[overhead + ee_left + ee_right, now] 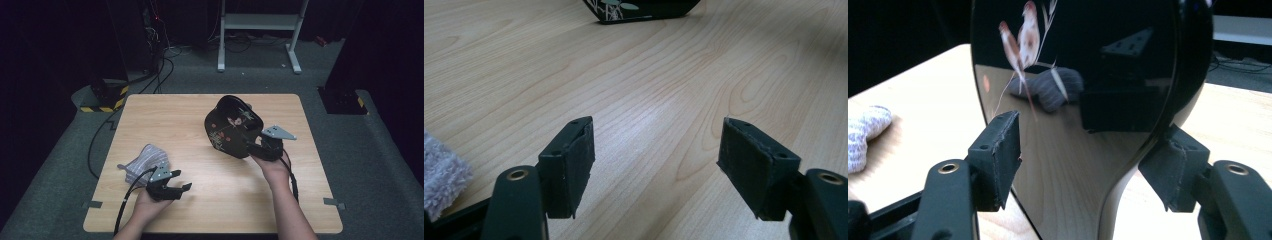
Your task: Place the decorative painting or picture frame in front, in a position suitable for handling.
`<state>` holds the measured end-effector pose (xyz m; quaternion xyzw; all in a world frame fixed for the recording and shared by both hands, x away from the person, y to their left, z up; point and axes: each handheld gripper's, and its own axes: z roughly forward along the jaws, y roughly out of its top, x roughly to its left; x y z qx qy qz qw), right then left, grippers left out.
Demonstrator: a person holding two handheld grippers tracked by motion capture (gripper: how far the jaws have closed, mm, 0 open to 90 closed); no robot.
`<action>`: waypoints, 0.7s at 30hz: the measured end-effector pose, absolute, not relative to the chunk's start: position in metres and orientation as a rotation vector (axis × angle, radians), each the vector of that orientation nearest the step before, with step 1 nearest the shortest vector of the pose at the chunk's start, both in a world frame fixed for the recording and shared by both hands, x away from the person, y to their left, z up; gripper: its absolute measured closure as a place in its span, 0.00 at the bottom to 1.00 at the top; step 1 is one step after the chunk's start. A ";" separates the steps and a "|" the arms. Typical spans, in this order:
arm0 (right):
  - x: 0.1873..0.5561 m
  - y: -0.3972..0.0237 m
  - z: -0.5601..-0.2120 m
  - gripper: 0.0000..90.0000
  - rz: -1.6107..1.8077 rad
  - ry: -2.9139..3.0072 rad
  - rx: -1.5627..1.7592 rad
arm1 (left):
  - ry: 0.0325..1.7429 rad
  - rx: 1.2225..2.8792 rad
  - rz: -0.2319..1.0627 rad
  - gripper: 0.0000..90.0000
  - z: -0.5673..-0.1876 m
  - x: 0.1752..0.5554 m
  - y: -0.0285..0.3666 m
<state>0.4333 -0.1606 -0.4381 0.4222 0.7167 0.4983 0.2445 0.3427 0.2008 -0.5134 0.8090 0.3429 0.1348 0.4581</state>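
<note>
The right tool (256,145) has the black lacquered tray (232,125) by its near rim, one pad (998,155) against the glossy inner face and the other (1173,172) behind the edge, so the tray stands tilted up on the tabletop (220,200) with its painted inside turned toward the person. That pose looks chosen to open the face for wiping. The left tool (172,189) hovers low near the front edge, jaws wide with nothing between them, only bare wood ahead. The striped cloth (145,162) lies crumpled just beside it, apart from the tray. I'd judge the left hand is about to pick up the cloth.
</note>
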 end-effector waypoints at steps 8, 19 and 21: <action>0.404 -0.154 -0.444 0.51 1.404 1.986 1.071 | 0.848 1.984 0.300 0.36 -0.514 0.343 0.199; 0.399 -0.142 -0.439 0.48 1.372 1.942 1.077 | 0.836 1.989 0.306 0.37 -0.514 0.342 0.197; 0.403 -0.140 -0.435 0.53 1.351 1.914 1.071 | 0.833 1.996 0.312 0.37 -0.514 0.342 0.197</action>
